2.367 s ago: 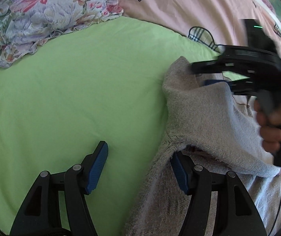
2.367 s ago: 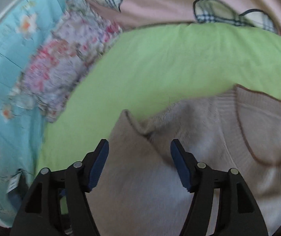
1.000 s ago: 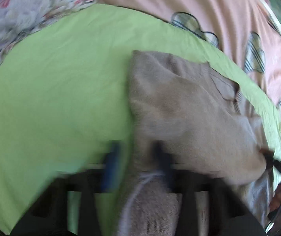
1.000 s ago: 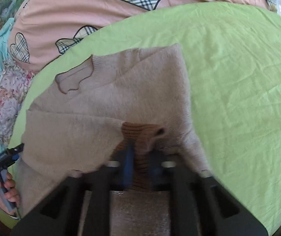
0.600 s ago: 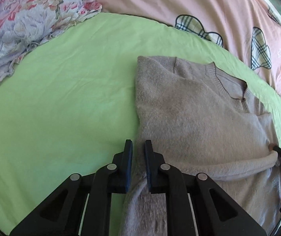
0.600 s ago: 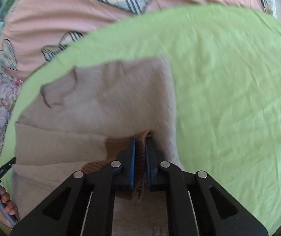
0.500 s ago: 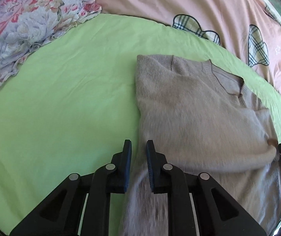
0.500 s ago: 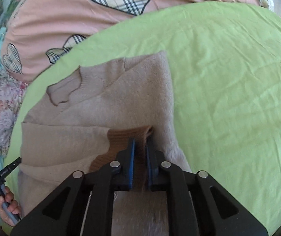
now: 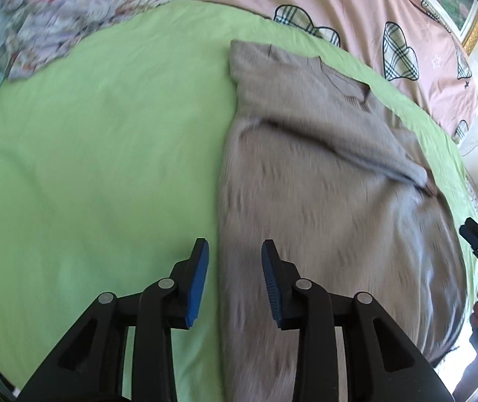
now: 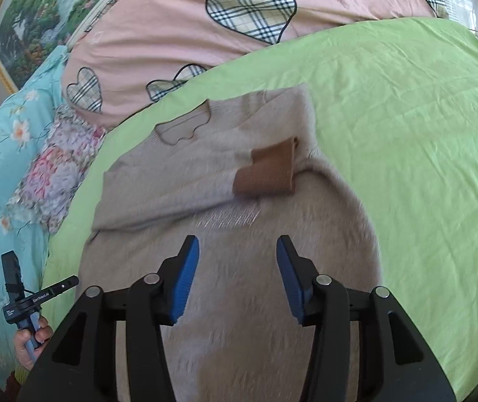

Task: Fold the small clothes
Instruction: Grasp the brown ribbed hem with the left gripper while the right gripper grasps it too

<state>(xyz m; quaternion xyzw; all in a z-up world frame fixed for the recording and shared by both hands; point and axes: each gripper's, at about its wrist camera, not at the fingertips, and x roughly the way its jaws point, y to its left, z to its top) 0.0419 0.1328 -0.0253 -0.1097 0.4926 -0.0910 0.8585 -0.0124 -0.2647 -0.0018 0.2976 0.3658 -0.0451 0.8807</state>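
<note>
Lying flat on the green sheet (image 9: 105, 154) of the bed, the beige sweater (image 9: 322, 201) had both sleeves crossed over its chest, the brown cuff (image 10: 269, 174) resting near the collar. The left claw (image 9: 235, 278) hung over the sweater's left edge, its jaws opening, with only the fabric's edge below the gap and nothing pinched. The right claw (image 10: 237, 278) hovered above the lower body of the sweater, jaws also opening and empty.

The next step was probably to bring the hem up toward the collar. Done well, each claw would take a matching corner of the hem, lift together, and lay it down evenly so the sleeves were not dragged loose.

The hem itself was hidden beneath the claws in both views. Motion blur smeared the knit, so small wrinkles could not be judged.
</note>
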